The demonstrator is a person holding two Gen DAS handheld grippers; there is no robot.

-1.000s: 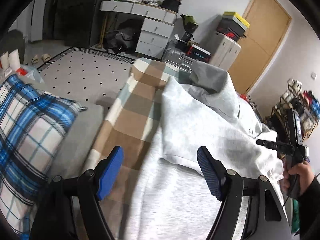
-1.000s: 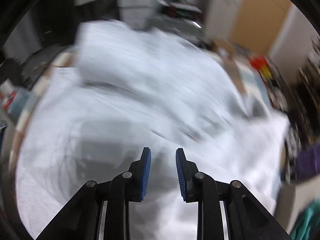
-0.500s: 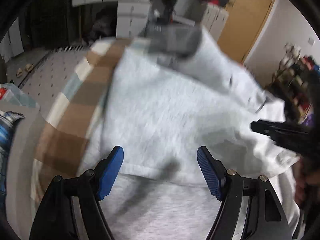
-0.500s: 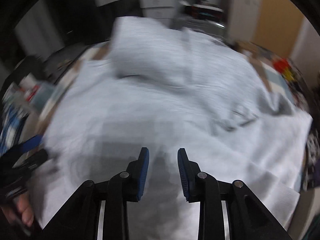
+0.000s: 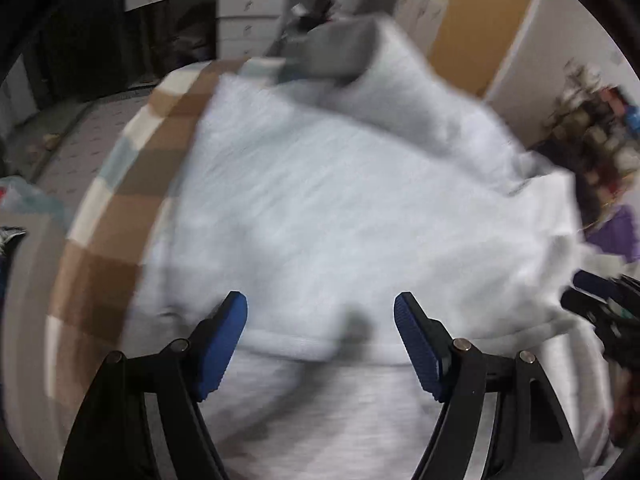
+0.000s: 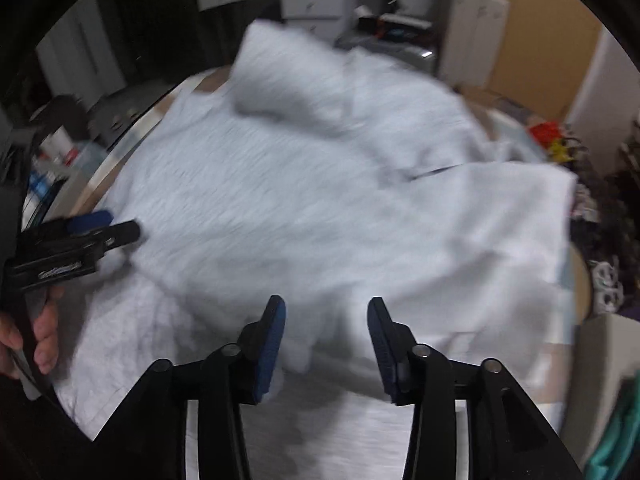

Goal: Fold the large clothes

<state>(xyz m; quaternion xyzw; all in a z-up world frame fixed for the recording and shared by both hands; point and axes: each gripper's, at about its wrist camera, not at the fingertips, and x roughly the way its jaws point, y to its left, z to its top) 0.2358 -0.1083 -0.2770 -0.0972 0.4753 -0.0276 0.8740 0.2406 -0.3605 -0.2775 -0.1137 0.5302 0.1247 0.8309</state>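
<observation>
A large light grey hooded sweatshirt point(image 5: 340, 208) lies spread over the bed, its hood point(image 5: 344, 52) bunched at the far end. My left gripper point(image 5: 320, 320) hangs open just above a folded hem of the cloth, with nothing pinched. In the right wrist view the same sweatshirt point(image 6: 340, 200) fills the bed. My right gripper point(image 6: 326, 320) hovers low over its near edge with its jaws opening; a small bump of cloth sits by the left pad, but the pads press on nothing. Each gripper shows in the other's view: the right gripper point(image 5: 596, 300), the left gripper point(image 6: 100, 228).
A brown and beige checked sheet point(image 5: 120, 208) covers the bed under the garment. White drawers point(image 5: 244, 20) and stacked boxes stand beyond the bed's far end, and a wooden door point(image 5: 476, 28) is at the back right. A hand point(image 6: 40, 328) holds the left gripper.
The left gripper swung right from the bed's edge over the sweatshirt; the blue plaid pillow left its view. The right gripper sank toward the cloth and its jaws spread wider.
</observation>
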